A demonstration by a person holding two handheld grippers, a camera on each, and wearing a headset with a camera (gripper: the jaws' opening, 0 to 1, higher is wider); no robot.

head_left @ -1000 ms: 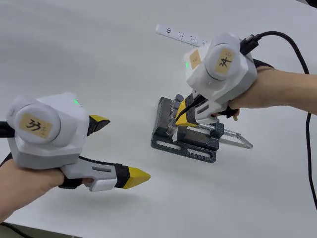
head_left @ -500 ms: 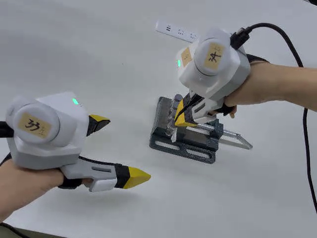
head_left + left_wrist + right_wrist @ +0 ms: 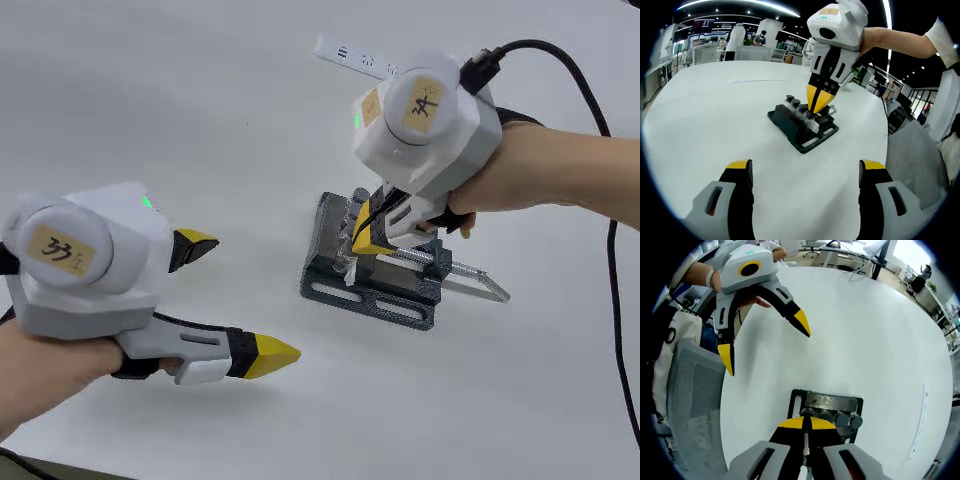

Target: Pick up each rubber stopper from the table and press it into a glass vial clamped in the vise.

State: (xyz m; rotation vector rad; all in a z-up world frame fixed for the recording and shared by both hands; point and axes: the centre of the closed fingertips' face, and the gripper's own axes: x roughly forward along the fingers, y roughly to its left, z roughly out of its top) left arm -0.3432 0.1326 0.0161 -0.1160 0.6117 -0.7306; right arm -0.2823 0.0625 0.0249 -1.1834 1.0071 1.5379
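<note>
Surface (image 3: 180,110): white, carrying the vise (image 3: 372,296).
Your left claw (image 3: 245,296): released, jaws wide, hovering well apart from the vise.
Your right claw (image 3: 363,242): clenched, tips down at the vials (image 3: 796,109).
Vials: in a row, clamped in the vise.
Stoppers (image 3: 836,418): dark, seated in vials.

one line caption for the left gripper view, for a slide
Right gripper shut over the vials in the vise, framed by the open left gripper.

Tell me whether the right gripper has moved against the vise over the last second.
Yes, slightly. Against the vise, the right gripper has leaned left in the head view, its tips staying over the vise.
</note>
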